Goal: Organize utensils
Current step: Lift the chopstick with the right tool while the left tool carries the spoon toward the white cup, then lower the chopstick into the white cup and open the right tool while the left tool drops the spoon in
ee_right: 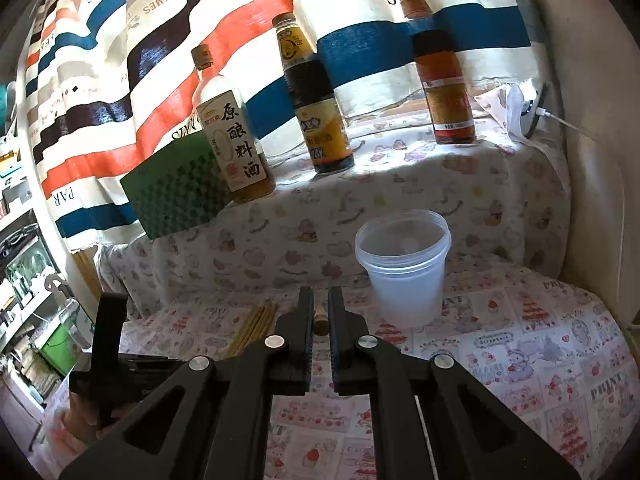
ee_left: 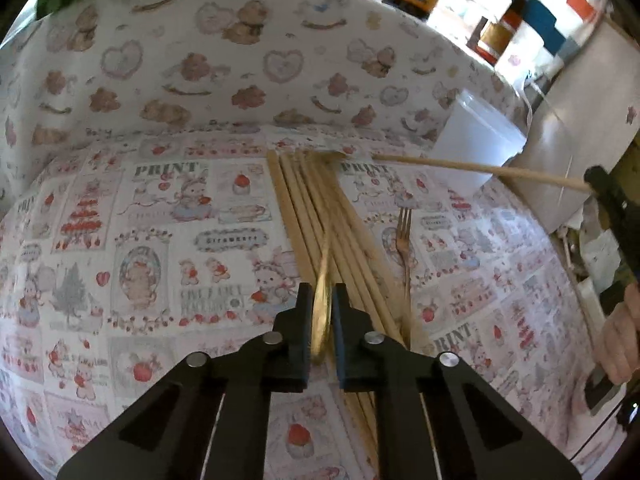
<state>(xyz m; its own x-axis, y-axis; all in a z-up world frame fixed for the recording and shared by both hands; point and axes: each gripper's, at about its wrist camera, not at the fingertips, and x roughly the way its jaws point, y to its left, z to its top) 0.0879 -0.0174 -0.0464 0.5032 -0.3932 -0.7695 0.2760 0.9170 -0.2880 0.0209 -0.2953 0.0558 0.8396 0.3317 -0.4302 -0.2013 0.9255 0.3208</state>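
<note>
Standing near the wall, the translucent plastic cup (ee_right: 402,268) looks empty. The left gripper (ee_left: 322,320) pinches a gold spoon (ee_left: 323,312) above the chopstick bundle (ee_left: 320,220) (a fork (ee_left: 405,240) lies beside it). The right gripper (ee_right: 320,320) clamps one chopstick (ee_left: 480,168), lifted off the tablecloth (ee_left: 160,240).

Bright backlight, blown highlights, fisheye-warped dark edges, slight blur
</note>
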